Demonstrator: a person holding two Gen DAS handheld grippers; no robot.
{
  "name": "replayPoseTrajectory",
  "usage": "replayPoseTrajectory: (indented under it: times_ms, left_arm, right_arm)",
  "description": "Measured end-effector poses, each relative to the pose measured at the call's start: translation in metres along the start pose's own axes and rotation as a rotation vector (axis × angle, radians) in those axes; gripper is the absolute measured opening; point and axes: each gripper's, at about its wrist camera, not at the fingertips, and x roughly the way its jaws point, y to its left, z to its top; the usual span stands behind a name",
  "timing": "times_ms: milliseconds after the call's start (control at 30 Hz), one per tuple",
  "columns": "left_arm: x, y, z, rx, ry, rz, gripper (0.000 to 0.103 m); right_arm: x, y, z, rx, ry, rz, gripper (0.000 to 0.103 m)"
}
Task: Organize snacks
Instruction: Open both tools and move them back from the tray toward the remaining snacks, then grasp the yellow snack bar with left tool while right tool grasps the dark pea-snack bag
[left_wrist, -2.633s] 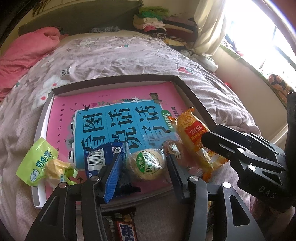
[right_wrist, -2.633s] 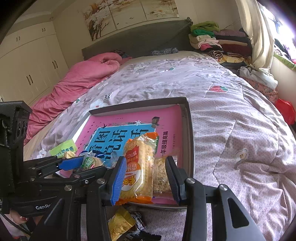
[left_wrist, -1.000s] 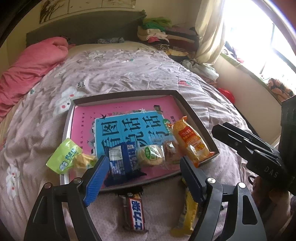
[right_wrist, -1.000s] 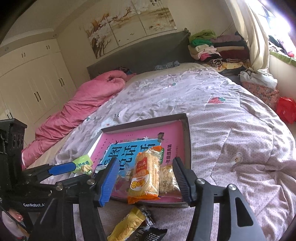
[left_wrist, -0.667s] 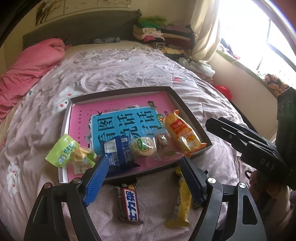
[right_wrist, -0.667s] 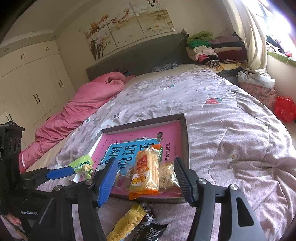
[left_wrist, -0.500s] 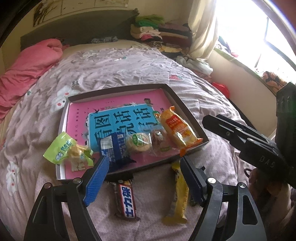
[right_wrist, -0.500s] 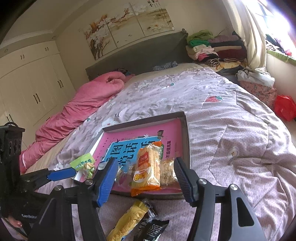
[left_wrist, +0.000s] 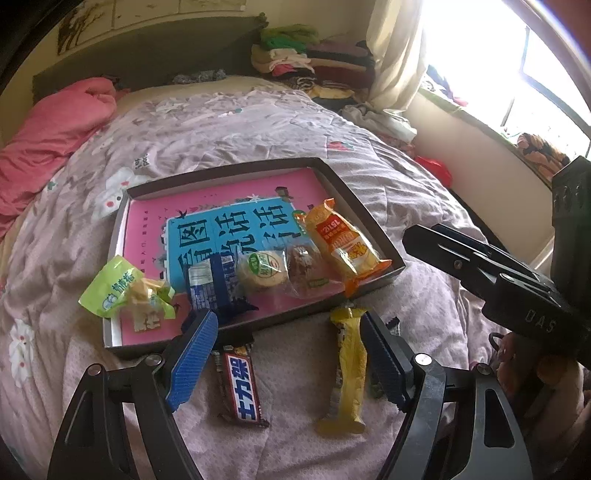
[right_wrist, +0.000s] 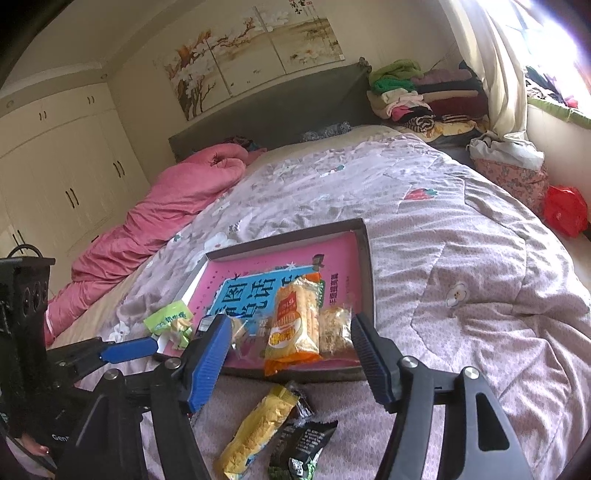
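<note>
A shallow dark box lid (left_wrist: 360, 206) with a pink and blue book cover inside lies on the bed. Along its near edge lie a green packet (left_wrist: 118, 291), a blue packet (left_wrist: 210, 284), a round cake (left_wrist: 260, 273), a brown pastry (left_wrist: 304, 264) and an orange cracker pack (left_wrist: 341, 243) (right_wrist: 295, 325). On the quilt in front lie a chocolate bar (left_wrist: 243, 384), a yellow packet (left_wrist: 349, 369) (right_wrist: 258, 428) and a black packet (right_wrist: 304, 443). My left gripper (left_wrist: 288, 358) is open above the bar and yellow packet. My right gripper (right_wrist: 291, 358) is open over the lid's near edge.
A pink duvet (right_wrist: 166, 206) lies at the bed's far left. Folded clothes (right_wrist: 417, 96) are stacked by the headboard. A curtain and window sill (left_wrist: 461, 122) are on the right. White wardrobes (right_wrist: 55, 177) stand at the left.
Both grippers have drawn back from the lid and opened wider. The chocolate bar, yellow packet and black packet on the quilt have come into view. The snacks have not moved.
</note>
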Motion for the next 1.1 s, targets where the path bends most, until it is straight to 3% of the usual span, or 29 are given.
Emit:
replayPoseTrajectory:
  times_ms: [533,1100]
  left_arm:
    - [0.007,-0.005,-0.010,0.011,0.035,-0.026,0.081]
    - [0.032,-0.022,-0.032,0.064,0.137,-0.068,0.081]
  right_arm:
    - [-0.006,0.001,-0.015,-0.002,0.051,-0.037,0.067]
    - [-0.006,-0.002,-0.035,0.042,0.139,-0.083,0.067]
